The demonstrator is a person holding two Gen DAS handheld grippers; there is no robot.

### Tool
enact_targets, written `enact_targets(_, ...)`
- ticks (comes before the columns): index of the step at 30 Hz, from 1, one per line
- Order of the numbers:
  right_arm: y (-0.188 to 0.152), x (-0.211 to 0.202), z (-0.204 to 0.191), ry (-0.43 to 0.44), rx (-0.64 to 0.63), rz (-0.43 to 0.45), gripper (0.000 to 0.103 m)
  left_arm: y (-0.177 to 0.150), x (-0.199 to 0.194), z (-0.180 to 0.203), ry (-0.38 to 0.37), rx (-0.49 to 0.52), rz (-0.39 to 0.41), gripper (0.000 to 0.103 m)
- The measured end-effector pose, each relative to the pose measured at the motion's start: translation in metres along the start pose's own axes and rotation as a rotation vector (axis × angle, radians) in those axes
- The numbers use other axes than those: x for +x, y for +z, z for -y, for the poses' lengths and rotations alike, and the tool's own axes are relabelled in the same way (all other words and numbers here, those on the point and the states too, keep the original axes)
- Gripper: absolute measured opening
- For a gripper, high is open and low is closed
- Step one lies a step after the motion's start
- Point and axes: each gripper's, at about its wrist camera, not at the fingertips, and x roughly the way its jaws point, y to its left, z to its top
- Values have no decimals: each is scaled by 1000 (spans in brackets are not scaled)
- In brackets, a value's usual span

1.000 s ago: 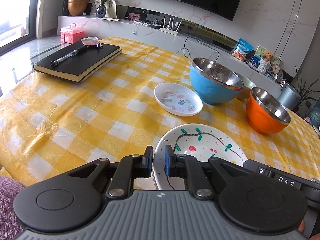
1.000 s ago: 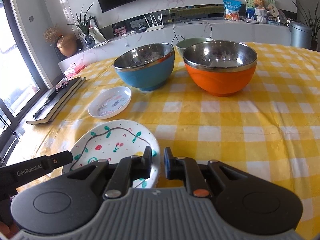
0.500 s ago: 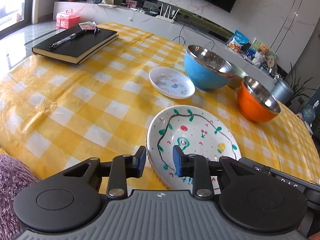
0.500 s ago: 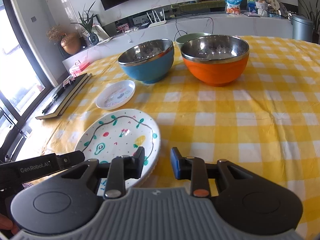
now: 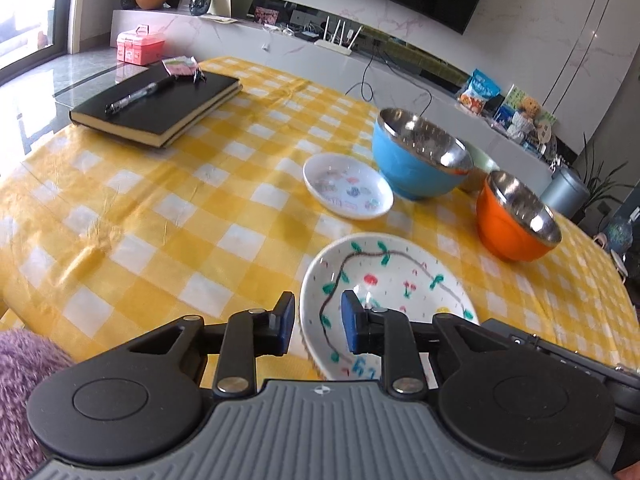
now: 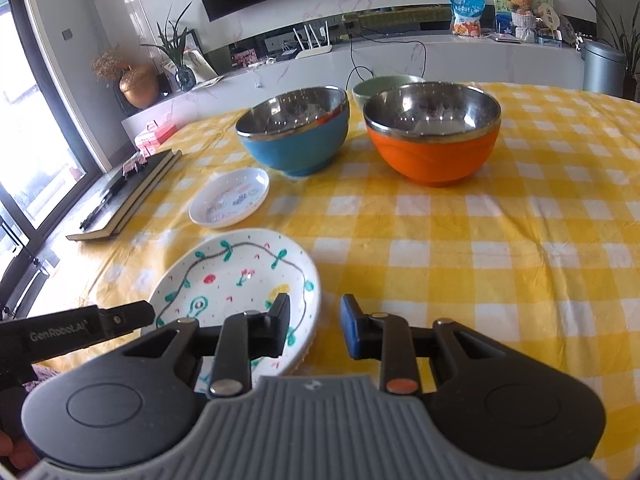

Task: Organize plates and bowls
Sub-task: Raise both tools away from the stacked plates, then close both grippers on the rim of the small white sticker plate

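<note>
A large white plate (image 5: 392, 280) painted with a vine and fruit lies flat on the yellow checked tablecloth (image 5: 160, 220). My left gripper (image 5: 318, 322) straddles its left rim. Its jaws are closing slightly, and the pads stand clear of the rim. My right gripper (image 6: 314, 326) is open astride the right rim of the same plate (image 6: 240, 276), also not pressing. Beyond it lie a small white plate (image 5: 348, 186), a blue bowl (image 5: 412, 172) and an orange bowl (image 5: 512, 232), both steel-lined. A pale green bowl (image 6: 384, 84) peeks out behind them.
A black book (image 5: 160, 108) with a pen on it lies at the table's far left. A purple fuzzy sleeve (image 5: 24, 368) shows at the lower left. A low white cabinet with a router, snacks and plants runs behind the table.
Both grippers were shut on opposite rims of the large plate. Their jaws have since parted and let it go, and both views now look at the table from slightly further back.
</note>
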Motion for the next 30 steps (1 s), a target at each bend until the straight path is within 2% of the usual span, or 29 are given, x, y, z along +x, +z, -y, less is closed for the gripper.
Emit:
enact_targets(9, 26, 9, -7, 12, -11, 41, 28, 31, 5, 6, -16, 35, 44, 32)
enact_targets(12, 37, 16, -9, 21, -2, 55, 29, 42, 11, 8, -26, 43, 59, 39)
enact_targets(14, 44, 21, -10, 24, 5, 61, 29, 49, 15, 8, -29, 44, 68, 48)
enact_targets(17, 53, 32, -13, 33, 18, 67, 29, 59, 24, 7, -25, 45, 76, 51)
enact_targets(30, 77, 90, -23, 63, 106, 18, 30, 86, 77, -12, -33, 2, 45, 52)
